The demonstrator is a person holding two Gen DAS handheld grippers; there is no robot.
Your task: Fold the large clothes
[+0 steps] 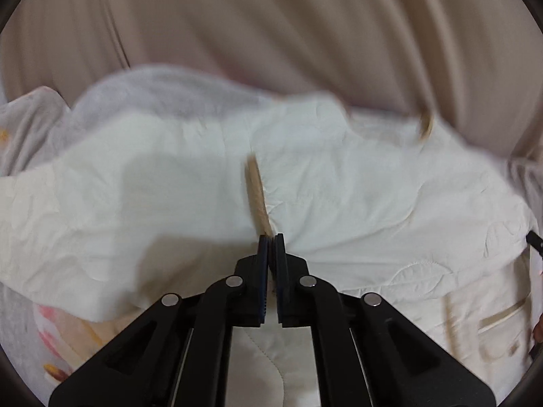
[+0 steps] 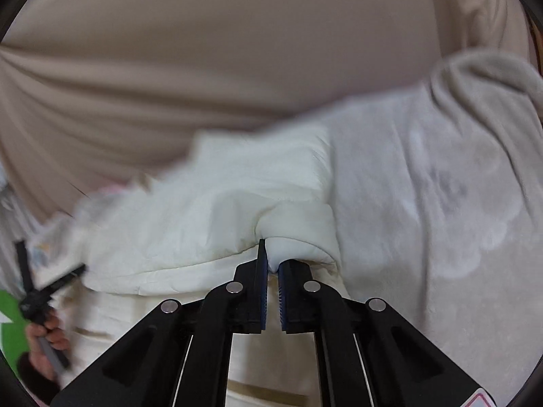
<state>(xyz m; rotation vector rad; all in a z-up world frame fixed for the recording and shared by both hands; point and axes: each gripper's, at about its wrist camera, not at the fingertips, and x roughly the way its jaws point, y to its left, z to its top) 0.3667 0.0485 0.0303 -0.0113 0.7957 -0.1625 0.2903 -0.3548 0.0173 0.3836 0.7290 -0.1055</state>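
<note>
Through the left wrist camera I see my left gripper (image 1: 270,242) clamped shut on a pinch of the cream-white quilted padded garment (image 1: 356,186), right where a tan ribbon-like strip (image 1: 256,190) runs up the fabric from between the pads. The garment lies spread and bunched across the whole middle of that view, over a pale grey fleecy blanket (image 1: 112,95) and a white sheet printed with pink and orange flowers (image 1: 64,332). Beige draped cloth (image 1: 271,27) fills the background.

Through the right wrist camera, my right gripper (image 2: 271,257) is closed on a rolled, puffy fold of the same garment (image 2: 190,217), the fabric bulging up between its blue pads (image 2: 263,288). The grey blanket (image 2: 441,203) lies just to the right. At the far left edge a hand (image 2: 44,342) holds the other black tool
</note>
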